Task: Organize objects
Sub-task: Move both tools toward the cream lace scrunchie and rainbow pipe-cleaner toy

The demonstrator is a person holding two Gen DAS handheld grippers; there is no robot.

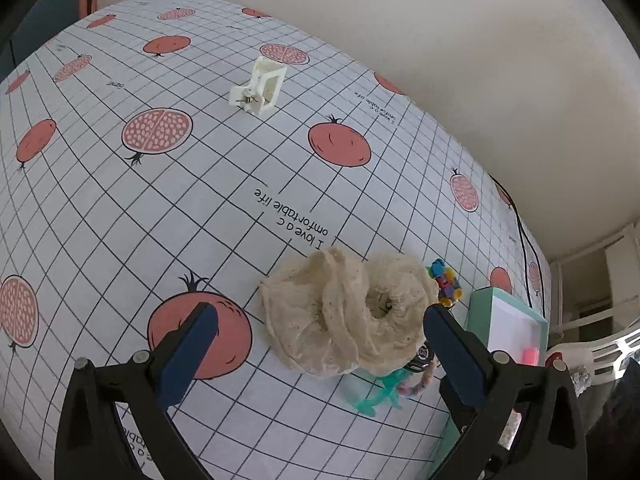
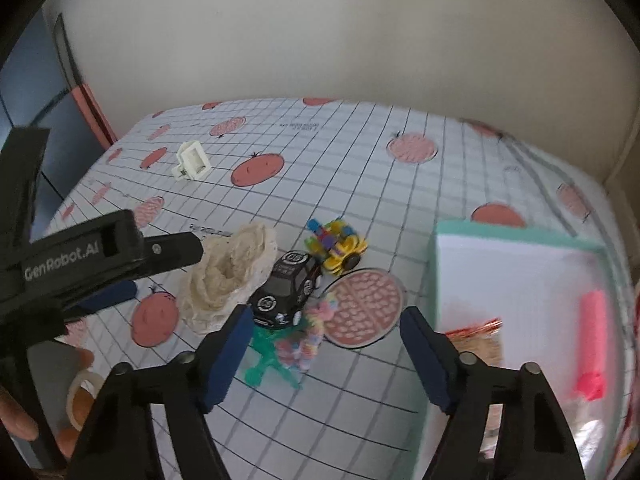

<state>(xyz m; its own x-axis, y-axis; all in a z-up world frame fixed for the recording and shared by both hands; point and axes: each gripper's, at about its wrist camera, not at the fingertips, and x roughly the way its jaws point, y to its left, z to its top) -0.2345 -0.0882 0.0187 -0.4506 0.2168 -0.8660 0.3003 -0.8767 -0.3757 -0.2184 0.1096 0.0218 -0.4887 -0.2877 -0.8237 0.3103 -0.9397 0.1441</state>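
A cream lacy scrunchie (image 1: 348, 316) lies on the pomegranate-print tablecloth (image 1: 160, 208). My left gripper (image 1: 320, 320) is open, its blue pads on either side of the scrunchie, apart from it. Beside the scrunchie (image 2: 228, 276) sit a black toy car (image 2: 286, 288), a colourful block toy (image 2: 336, 246), a pastel bead bracelet (image 2: 308, 336) and a teal plastic figure (image 2: 268, 360). My right gripper (image 2: 326, 320) is open above the bracelet and holds nothing. In the left wrist view the scrunchie hides most of the car (image 1: 422, 356).
A teal box (image 2: 434, 280) stands at the right, holding a pink item (image 2: 592, 340) and a snack packet (image 2: 480, 340). A white plastic clip (image 1: 259, 86) sits far back on the cloth. A hand (image 2: 20, 420) holds the left gripper's handle, beside a tape ring (image 2: 80, 396). A wall borders the table.
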